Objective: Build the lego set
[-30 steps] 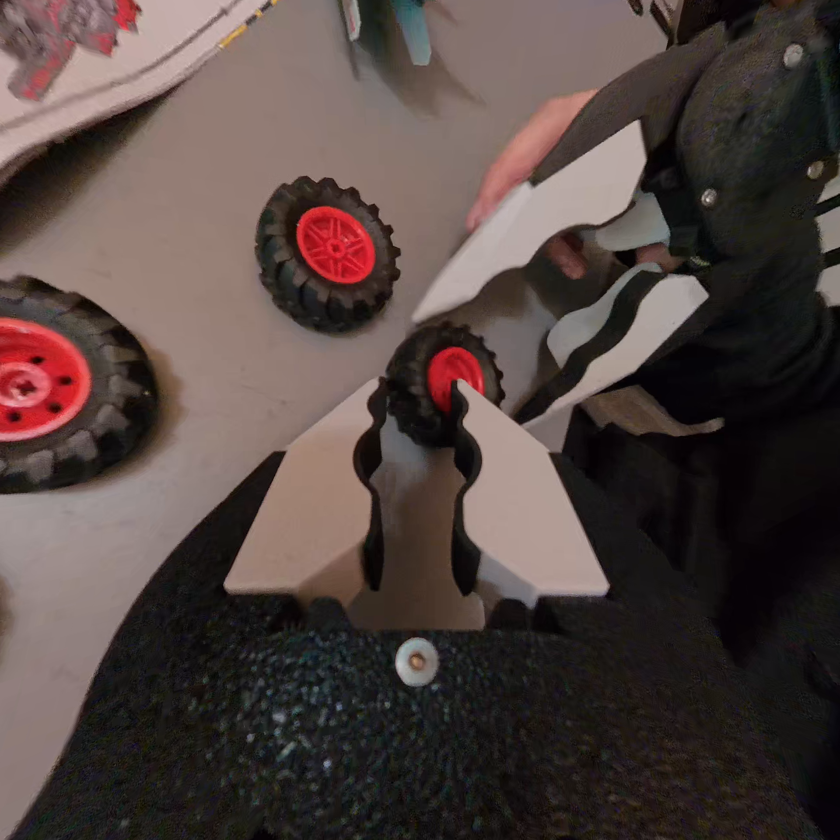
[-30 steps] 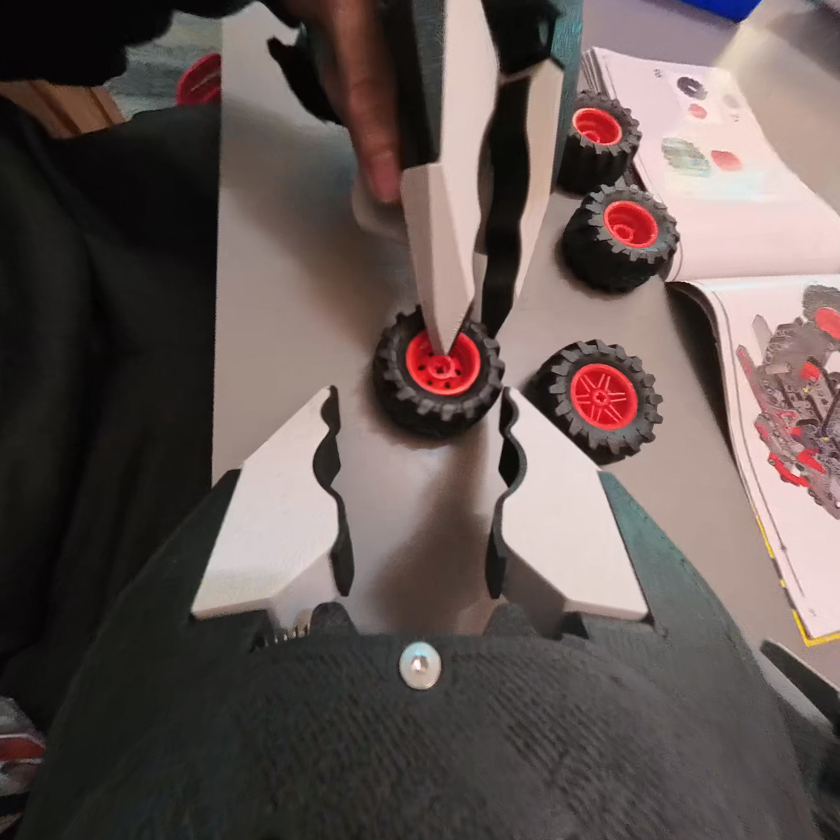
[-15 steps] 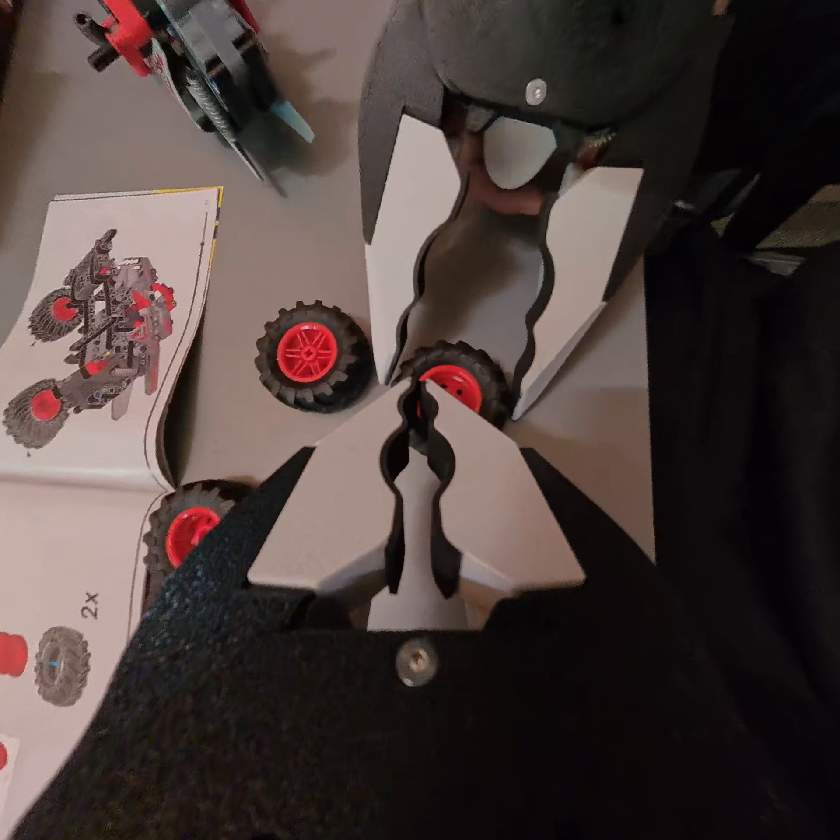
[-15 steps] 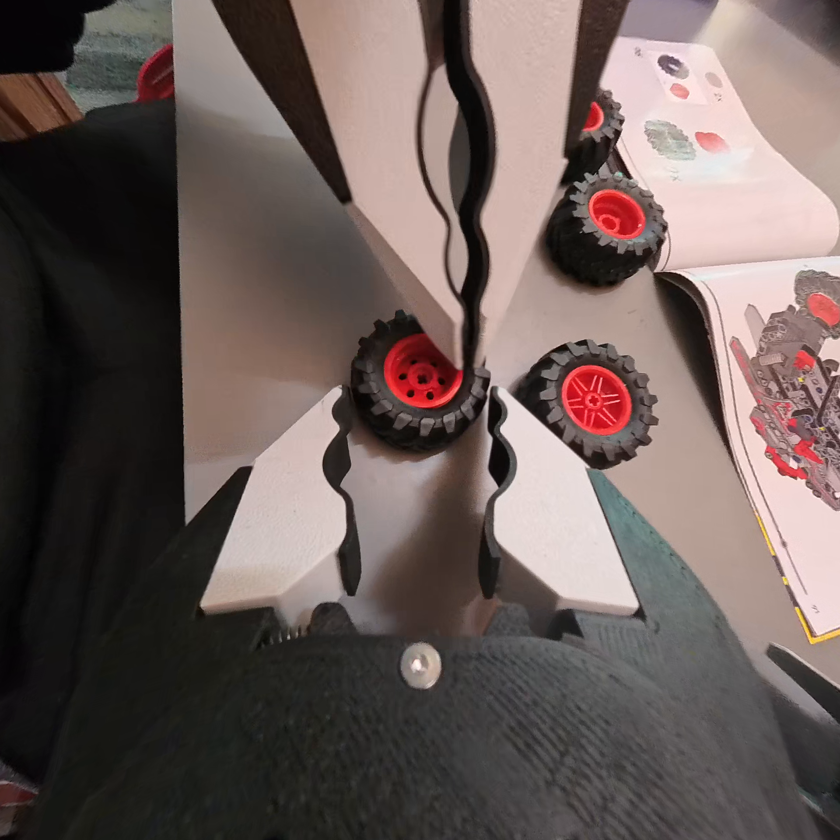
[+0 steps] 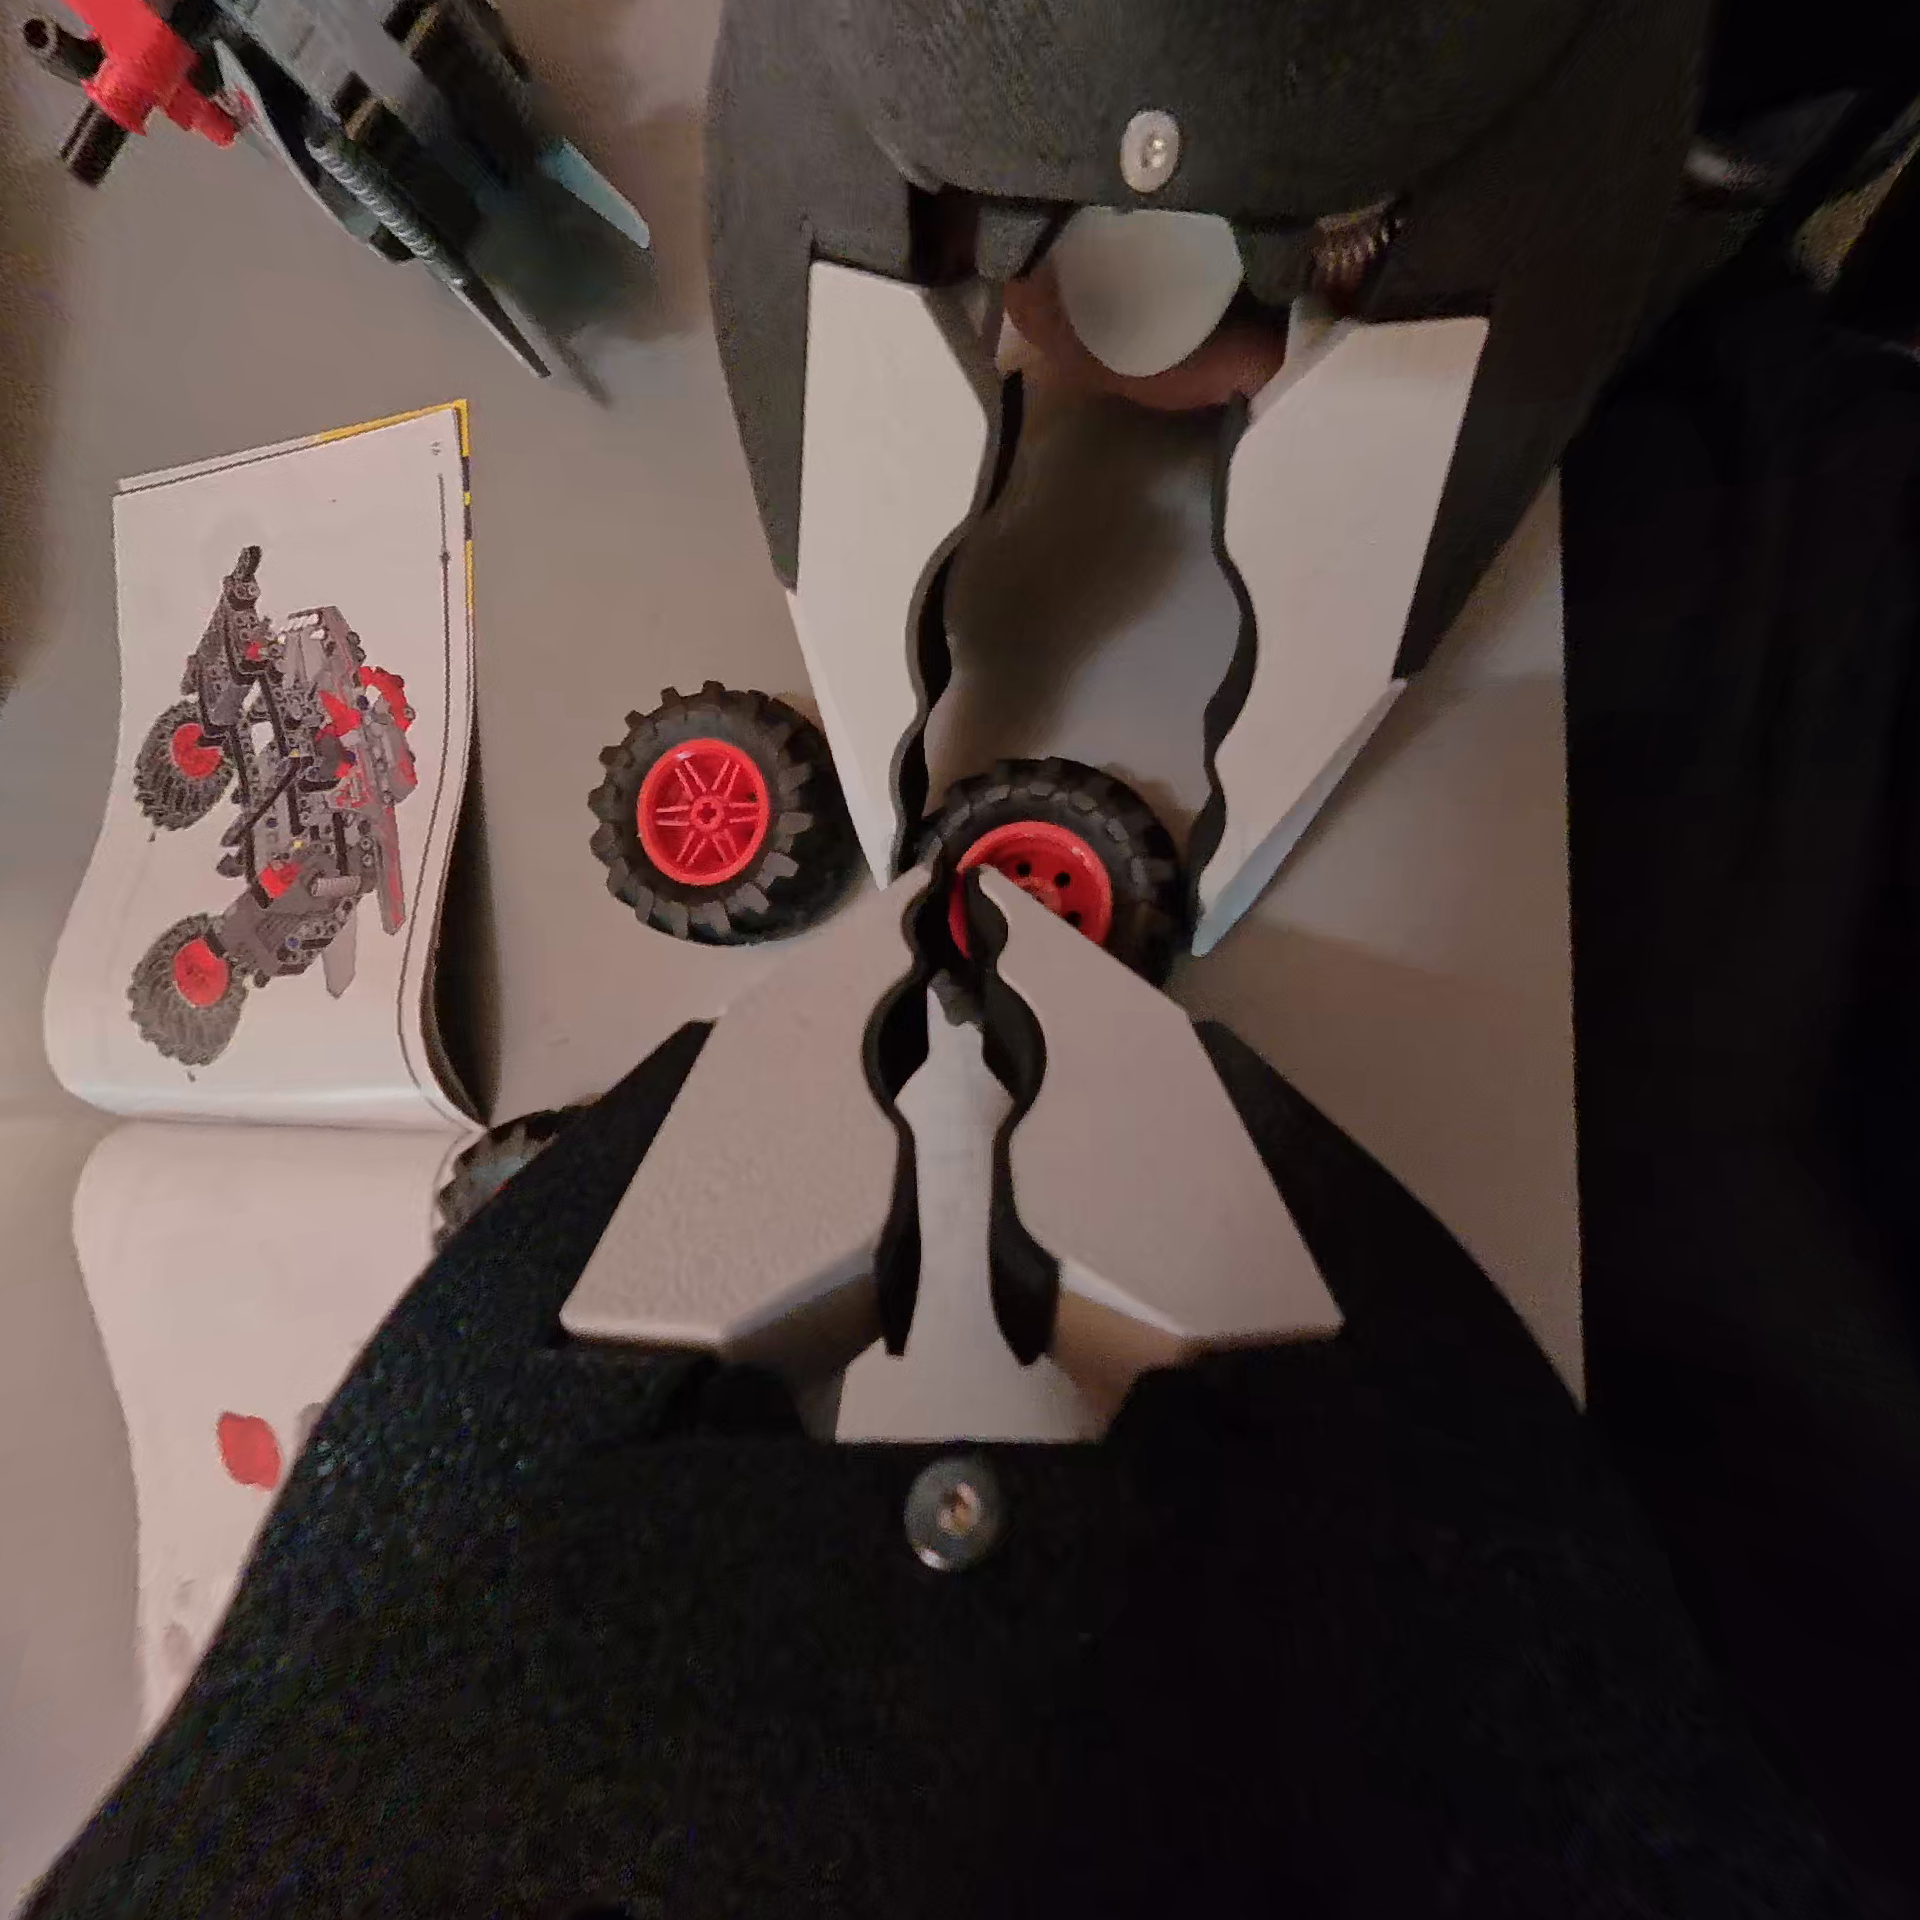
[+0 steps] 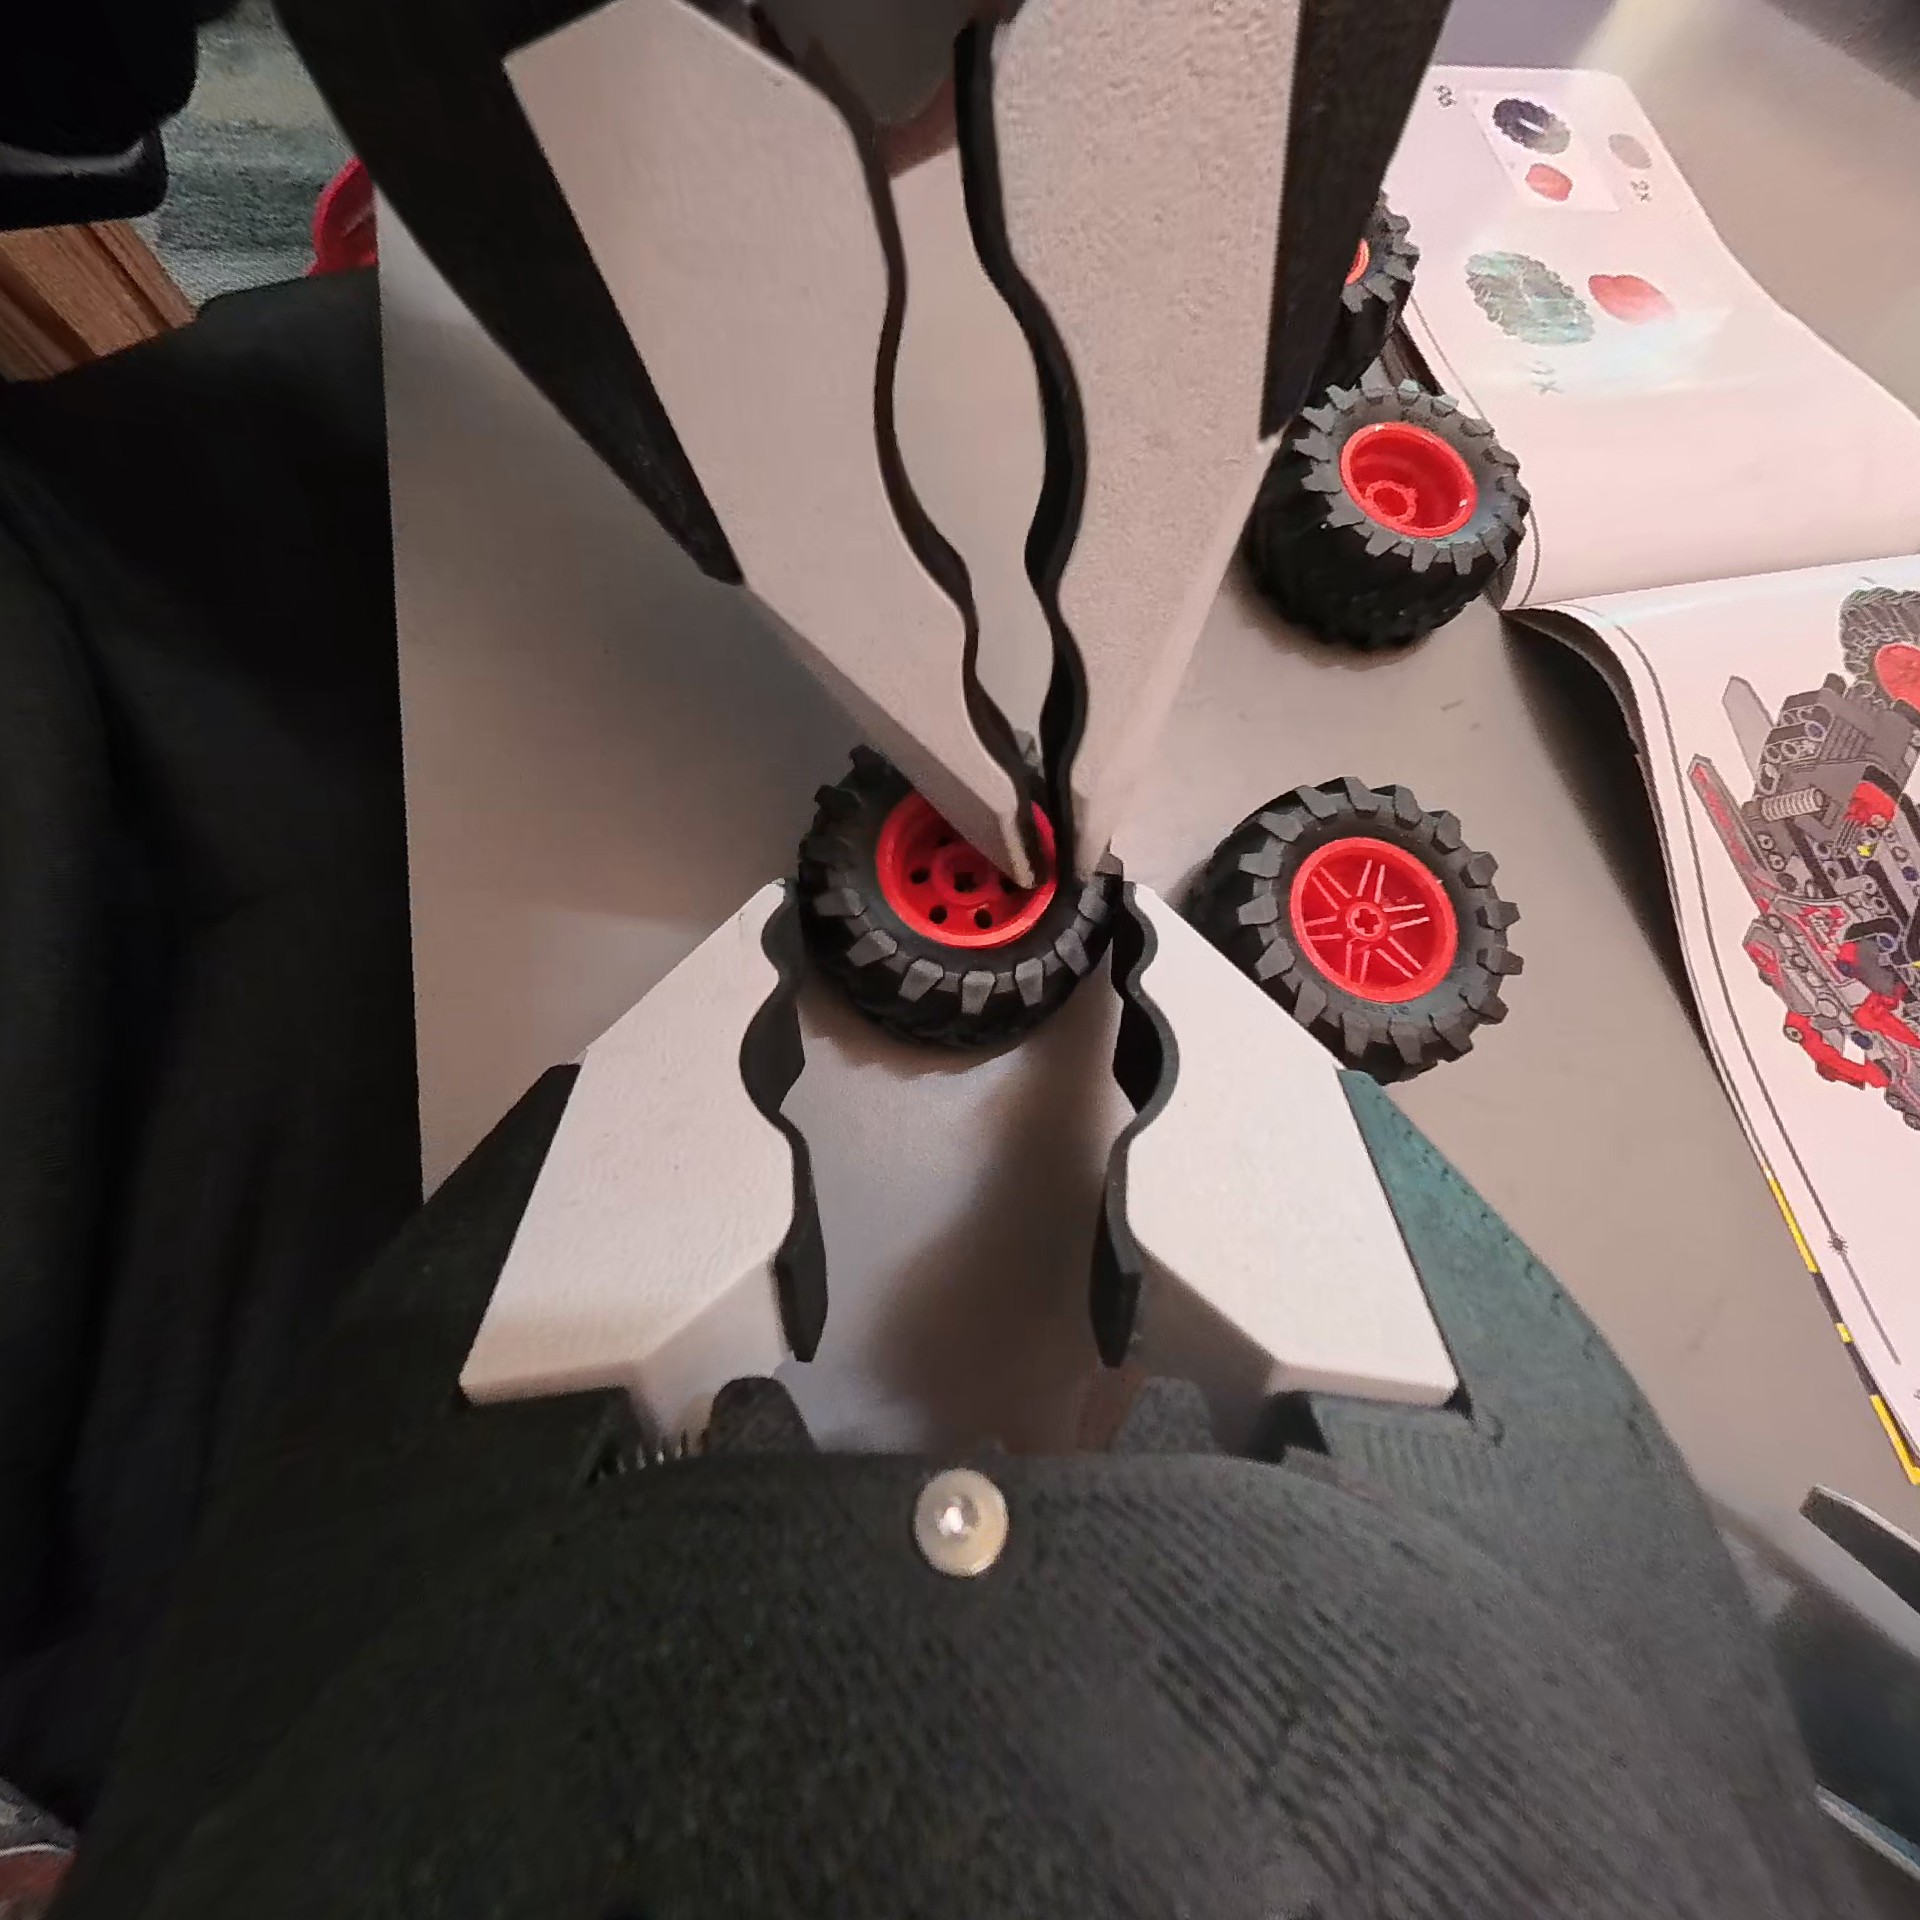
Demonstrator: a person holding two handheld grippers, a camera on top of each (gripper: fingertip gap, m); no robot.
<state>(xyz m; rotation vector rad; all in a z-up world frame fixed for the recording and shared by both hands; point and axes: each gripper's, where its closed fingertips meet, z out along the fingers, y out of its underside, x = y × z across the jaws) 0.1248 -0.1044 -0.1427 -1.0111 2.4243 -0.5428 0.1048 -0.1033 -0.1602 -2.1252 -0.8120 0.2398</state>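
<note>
The left hand-held gripper is narrowed, its two fingertips pinching the near side of a wheel: one tip sits inside the red rim and the other outside the black tyre, as the right wrist view shows from the opposite side. That wheel lies flat on the grey counter, near its edge, with the holed face of its rim up. The right hand-held gripper stands wide, a fingertip at each side of the same wheel, close to the tread; whether the pads touch it cannot be told. In the left wrist view this gripper comes in from the top, straddling the wheel. Just beside it lies a second wheel with a spoked red rim, apart from the first. A third wheel lies farther off, against an open instruction booklet. A partly built dark model lies blurred at the far corner of the left wrist view.
</note>
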